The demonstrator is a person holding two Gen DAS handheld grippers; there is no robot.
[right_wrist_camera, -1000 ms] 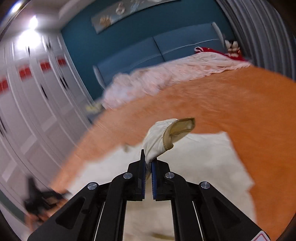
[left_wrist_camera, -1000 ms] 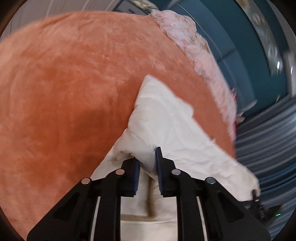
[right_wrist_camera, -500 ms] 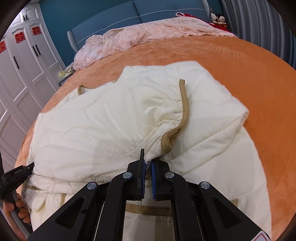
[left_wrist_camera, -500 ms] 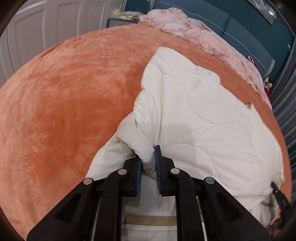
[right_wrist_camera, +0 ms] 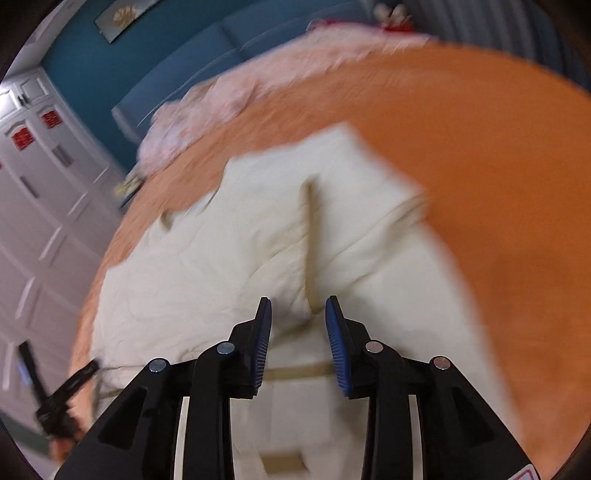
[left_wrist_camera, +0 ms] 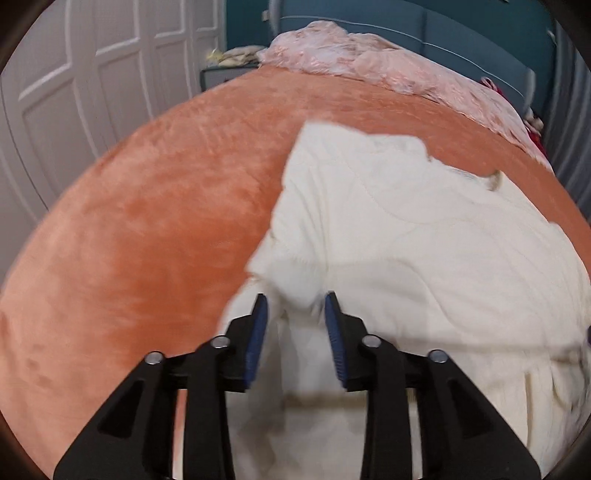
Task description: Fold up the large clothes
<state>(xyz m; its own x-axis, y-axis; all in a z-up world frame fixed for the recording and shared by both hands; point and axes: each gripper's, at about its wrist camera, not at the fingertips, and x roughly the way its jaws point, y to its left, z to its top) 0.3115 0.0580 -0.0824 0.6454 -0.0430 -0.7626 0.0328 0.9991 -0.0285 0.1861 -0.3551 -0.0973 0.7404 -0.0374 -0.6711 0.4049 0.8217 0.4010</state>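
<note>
Cream quilted jacket [left_wrist_camera: 406, 236] lies spread on the orange plush bedspread [left_wrist_camera: 155, 221], its bulk toward the right half of the bed in the left wrist view and toward the left half in the right wrist view [right_wrist_camera: 207, 266]. Tan trim runs along its edges; one tan band [right_wrist_camera: 312, 251] runs from the far part of the garment toward the near edge, ending just ahead of the right gripper.

Left gripper [left_wrist_camera: 295, 306]: jaws opening, blue pads standing apart. A bunched fold of the jacket sits between them; the fabric looks free of the left pad, and whether it touches the right pad cannot be told through the blur. Grip released.

Right gripper [right_wrist_camera: 298, 308]: jaws opening, pads apart. The near end of the tan band lies in the gap without touching either pad. Grip released.

The right wrist view is heavily motion-blurred. At its lower left edge the left gripper [right_wrist_camera: 62, 398] shows as a dark shape near the jacket's left edge, with part of a hand behind it.

Surroundings: a pink crumpled coverlet [left_wrist_camera: 388, 66] lies along the far end of the bed, against a blue padded headboard [left_wrist_camera: 461, 33]. White panelled wardrobe doors [left_wrist_camera: 92, 74] stand on the left. Grey curtains [right_wrist_camera: 517, 22] hang at far right.
</note>
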